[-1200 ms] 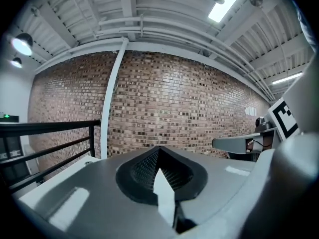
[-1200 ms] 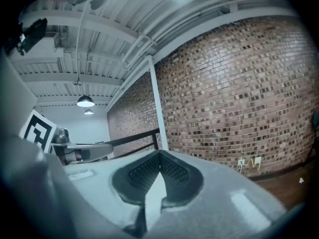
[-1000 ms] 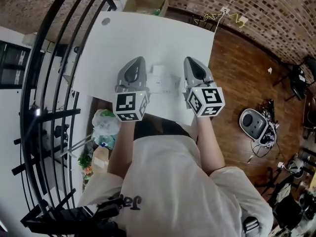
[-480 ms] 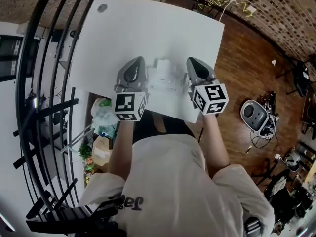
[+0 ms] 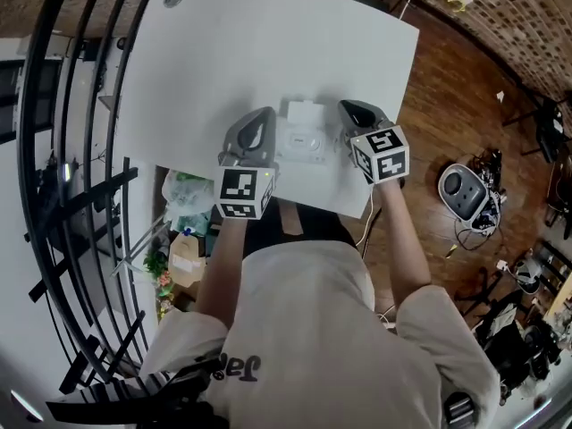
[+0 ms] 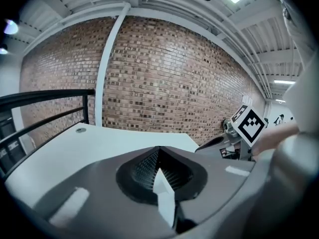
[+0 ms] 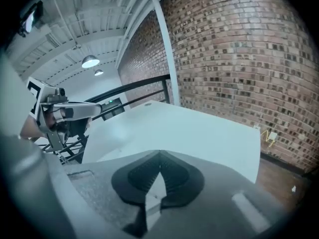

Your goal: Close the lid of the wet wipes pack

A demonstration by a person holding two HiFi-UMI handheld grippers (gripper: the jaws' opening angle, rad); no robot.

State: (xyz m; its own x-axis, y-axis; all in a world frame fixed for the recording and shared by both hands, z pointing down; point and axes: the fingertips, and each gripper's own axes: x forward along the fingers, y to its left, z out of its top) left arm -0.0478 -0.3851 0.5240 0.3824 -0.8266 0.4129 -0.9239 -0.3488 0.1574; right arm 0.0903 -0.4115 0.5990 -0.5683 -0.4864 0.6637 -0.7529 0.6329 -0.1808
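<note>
The wet wipes pack (image 5: 300,141) lies at the near edge of the white worktop (image 5: 268,52), between the left gripper (image 5: 260,116) and the right gripper (image 5: 351,108). Its flip lid (image 5: 304,111) appears to be open on the far side. Both pairs of jaws are pressed together, empty. The pack is likely soft, light and apt to slide, so push down on the stiff lid's free edge.
</note>
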